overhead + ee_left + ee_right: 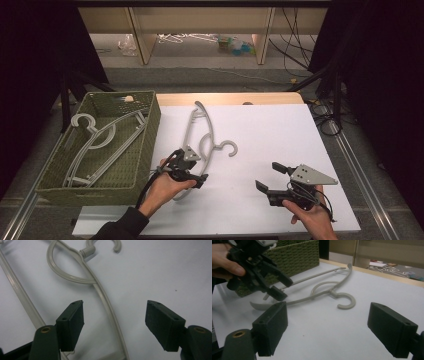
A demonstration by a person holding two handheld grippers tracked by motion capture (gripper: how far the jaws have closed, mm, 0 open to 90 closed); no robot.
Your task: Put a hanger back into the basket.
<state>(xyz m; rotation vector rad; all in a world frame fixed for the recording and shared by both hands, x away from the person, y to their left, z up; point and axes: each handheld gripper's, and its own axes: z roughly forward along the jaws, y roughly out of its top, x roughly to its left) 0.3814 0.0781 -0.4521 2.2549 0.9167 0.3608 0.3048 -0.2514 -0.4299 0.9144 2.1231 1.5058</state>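
A grey plastic hanger (200, 135) lies flat on the white table (280, 135), its hook (227, 148) pointing right. My left gripper (199, 181) is down over the hanger's near arm. In the left gripper view that arm (105, 302) runs between the open jaws of the left gripper (113, 315), and neither pad touches it. The right gripper view shows the left gripper (279, 287) straddling the hanger (324, 293). My right gripper (269, 176) is held open over bare table at the front right, with nothing between the jaws of the right gripper (327, 325).
A green woven basket (150, 130) stands at the table's left edge with grey hangers (95, 140) inside; its wall (297, 255) sits close behind the left gripper. Cables (325, 120) lie off the table's far right corner. Wooden shelving (200, 20) stands beyond.
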